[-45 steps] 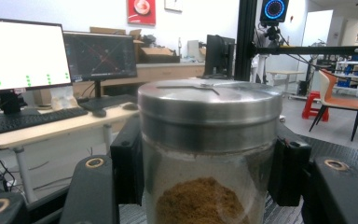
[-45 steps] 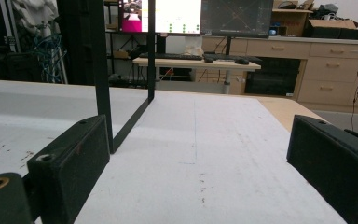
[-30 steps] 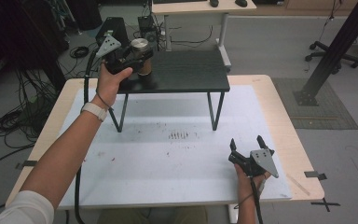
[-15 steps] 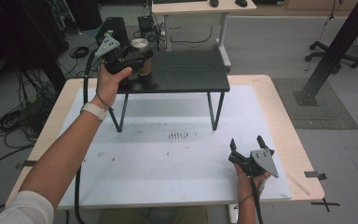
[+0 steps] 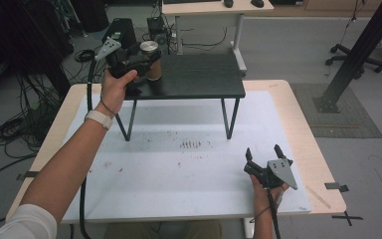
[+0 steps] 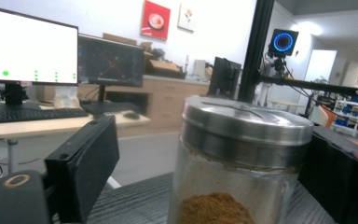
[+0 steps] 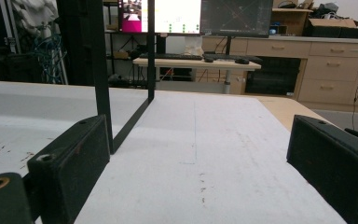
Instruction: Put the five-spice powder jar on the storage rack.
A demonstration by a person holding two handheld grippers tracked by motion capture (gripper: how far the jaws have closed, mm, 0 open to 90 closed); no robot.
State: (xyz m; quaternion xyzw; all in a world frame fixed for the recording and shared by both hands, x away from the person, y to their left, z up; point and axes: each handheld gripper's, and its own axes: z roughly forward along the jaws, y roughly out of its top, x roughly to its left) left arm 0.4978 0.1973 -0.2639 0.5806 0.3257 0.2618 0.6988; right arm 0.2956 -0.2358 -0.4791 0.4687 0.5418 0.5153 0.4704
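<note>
Right gripper (jaws apart) over white mat

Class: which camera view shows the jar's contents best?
The left gripper view: the jar stands close, brown powder visible through its glass under a metal lid. The high view shows it small and far; the right gripper view looks across the table.

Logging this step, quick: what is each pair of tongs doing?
Left tongs: just opening, jar between them, released.
Right tongs: open, holding nothing.

jar base cut off by the frame's bottom edge, brown contents' kind unclear
</note>
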